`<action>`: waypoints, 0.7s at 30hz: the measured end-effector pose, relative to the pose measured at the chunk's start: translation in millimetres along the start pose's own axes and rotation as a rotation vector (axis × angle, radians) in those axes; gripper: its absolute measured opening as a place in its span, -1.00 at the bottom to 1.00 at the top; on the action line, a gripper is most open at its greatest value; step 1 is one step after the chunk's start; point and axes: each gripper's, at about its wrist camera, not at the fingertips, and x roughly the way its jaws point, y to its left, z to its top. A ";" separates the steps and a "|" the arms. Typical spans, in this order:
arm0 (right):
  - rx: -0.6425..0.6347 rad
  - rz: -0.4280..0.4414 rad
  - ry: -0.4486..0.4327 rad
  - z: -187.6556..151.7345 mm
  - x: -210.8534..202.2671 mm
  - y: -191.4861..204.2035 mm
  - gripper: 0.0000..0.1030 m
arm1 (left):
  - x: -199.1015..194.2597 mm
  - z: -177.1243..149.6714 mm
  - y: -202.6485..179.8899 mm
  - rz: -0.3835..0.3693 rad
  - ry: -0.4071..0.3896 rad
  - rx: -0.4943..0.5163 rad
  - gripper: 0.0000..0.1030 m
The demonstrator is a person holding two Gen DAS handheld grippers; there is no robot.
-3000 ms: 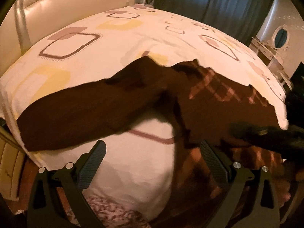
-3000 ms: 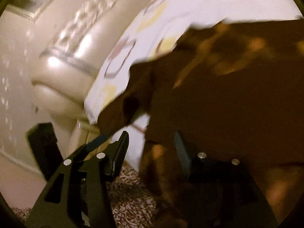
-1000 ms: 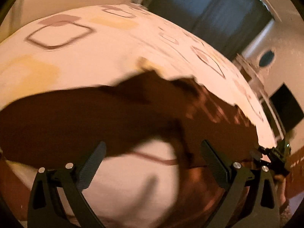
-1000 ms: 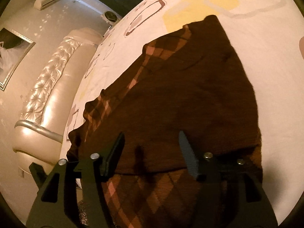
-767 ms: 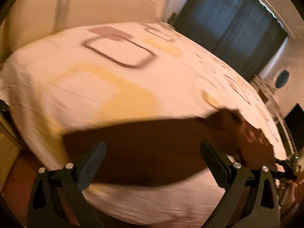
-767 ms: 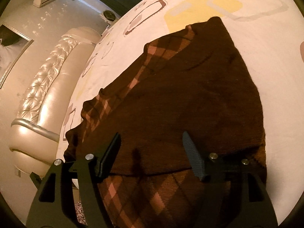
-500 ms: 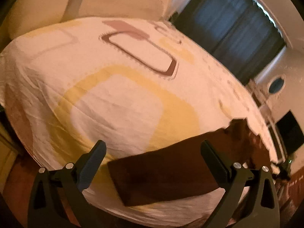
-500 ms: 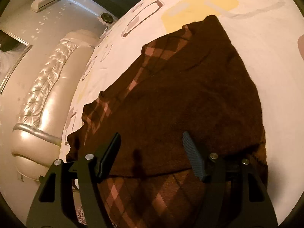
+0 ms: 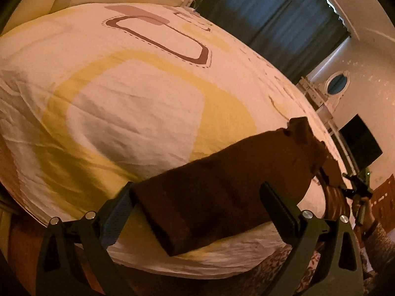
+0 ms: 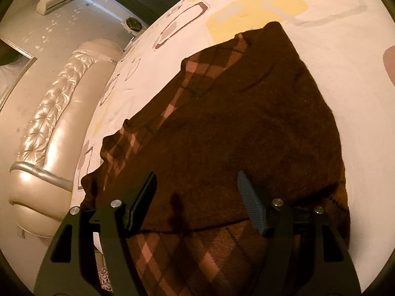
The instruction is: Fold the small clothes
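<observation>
A dark brown sweater with a pink argyle pattern (image 10: 246, 123) lies on the bed. Its plain brown sleeve (image 9: 222, 194) stretches toward the bed's near edge in the left wrist view. My left gripper (image 9: 197, 202) is open, its fingers on either side of the sleeve's cuff end, not closed on it. My right gripper (image 10: 197, 192) is open just above the sweater's body, where one sleeve lies folded across it, holding nothing. The right gripper also shows small at the far right of the left wrist view (image 9: 358, 190).
The bed sheet (image 9: 135, 98) is white with yellow and brown rounded squares. A padded cream headboard (image 10: 49, 128) stands at the left. Dark curtains (image 9: 271, 19), a dresser with an oval mirror (image 9: 335, 83) and a black screen (image 9: 360, 145) are behind.
My left gripper has swung left along the outstretched sleeve and dropped to its cuff end. My right gripper has let go of the sweater and now hovers open over its body, nearly still.
</observation>
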 end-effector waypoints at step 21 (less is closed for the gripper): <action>0.024 -0.001 -0.031 -1.1 -0.5 -1.3 0.32 | 5.1 -11.4 -26.7 -0.112 0.114 -0.112 -0.80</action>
